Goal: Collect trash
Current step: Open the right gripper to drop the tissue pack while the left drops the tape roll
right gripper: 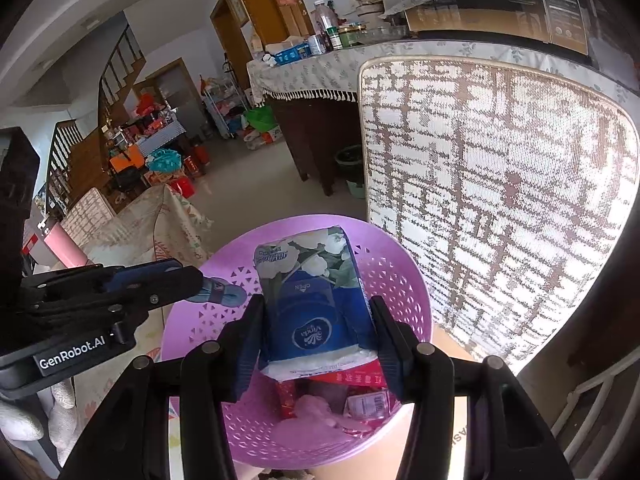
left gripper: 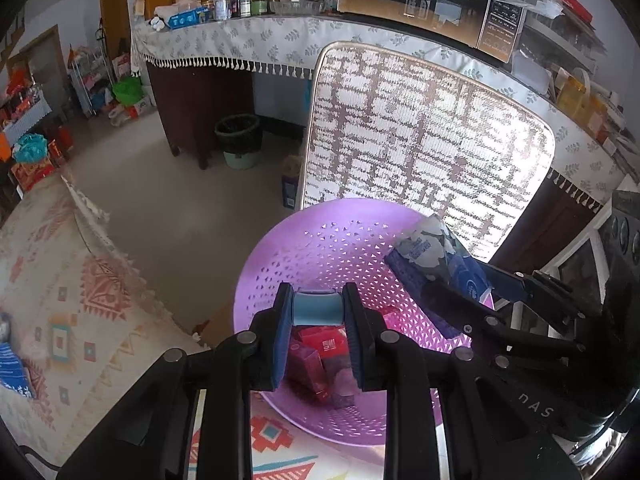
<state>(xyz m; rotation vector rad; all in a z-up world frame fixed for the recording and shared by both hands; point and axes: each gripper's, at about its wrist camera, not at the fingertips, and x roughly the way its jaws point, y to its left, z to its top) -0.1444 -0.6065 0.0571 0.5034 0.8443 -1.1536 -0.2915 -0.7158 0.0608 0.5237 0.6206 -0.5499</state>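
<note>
Purple basket [right gripper: 404, 280]: perforated plastic, semi-glossy. Tissue pack [right gripper: 316, 300]: glossy printed plastic film; blue spool [left gripper: 317, 307]: smooth and matt. Both grippers: matt black plastic, woven mat [left gripper: 420, 140] behind.

Patterned rug [left gripper: 100, 288] spread over the pale tiled floor [left gripper: 168, 216]; purple perforated basket [left gripper: 320, 240] resting at the rug's edge, red boxes [left gripper: 324, 344] inside.
</note>
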